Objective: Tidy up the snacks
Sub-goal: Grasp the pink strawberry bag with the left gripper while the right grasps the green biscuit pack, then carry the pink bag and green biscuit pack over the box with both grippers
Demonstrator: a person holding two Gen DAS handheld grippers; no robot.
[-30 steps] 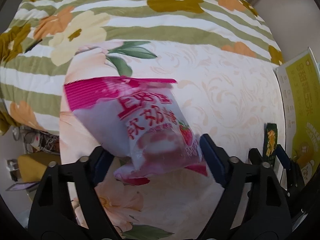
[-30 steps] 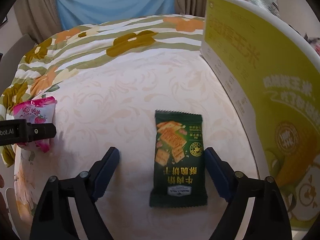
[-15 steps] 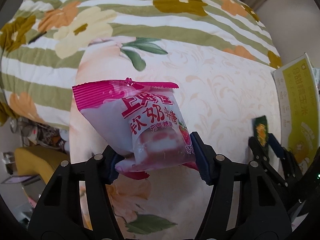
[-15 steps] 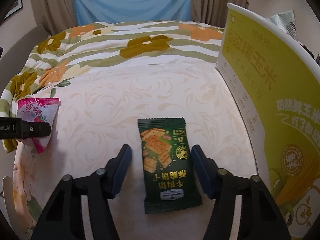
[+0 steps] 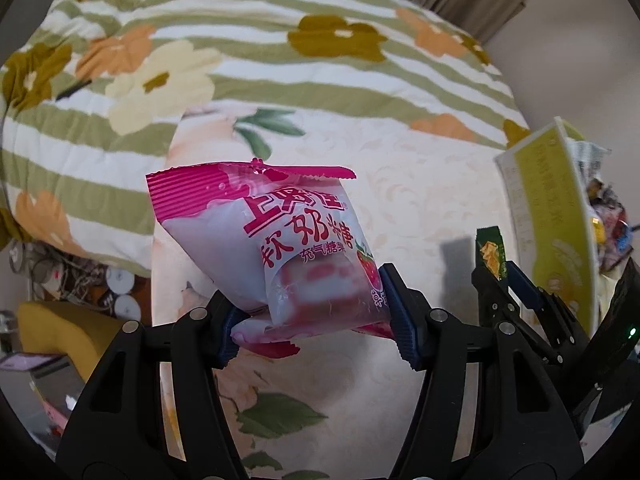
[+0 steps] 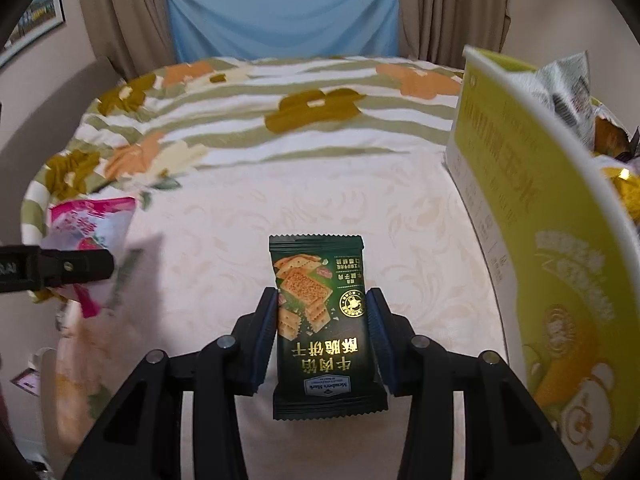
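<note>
Left wrist view: one pink and white candy packet (image 5: 288, 256), puffy, crimped pink seal along its top edge, red characters and a small strawberry printed on the front. Sits at centre frame, tilted, lifted clear of the cream floral bed cover (image 5: 420, 184). Left gripper (image 5: 316, 320) closed on the packet's lower end, both blue-padded fingers (image 5: 400, 320) pressing its sides. At right edge, right gripper (image 5: 502, 276) seen side-on, pinching one dark green packet (image 5: 490, 248) edge-on. Beyond that, one yellow box (image 5: 560, 216) standing upright, assorted wrappers visible inside.

Right wrist view: one dark green biscuit packet (image 6: 320, 320), flat, rectangular, serrated ends, pictured crackers and gold characters reading upside down. Lies lengthwise at lower centre, between the fingers (image 6: 378, 332). Right gripper (image 6: 322, 336) drawn in tight, both pads against the packet's long edges; jaws just closed onto it. At left edge, pink candy packet (image 6: 92, 224) held in the left gripper (image 6: 68, 268), blurred. At right, yellow box (image 6: 552, 216) wall filling the frame side, a silver wrapper (image 6: 568, 80) poking above its rim. Striped flowered quilt (image 6: 280, 120) across the upper half.
</note>
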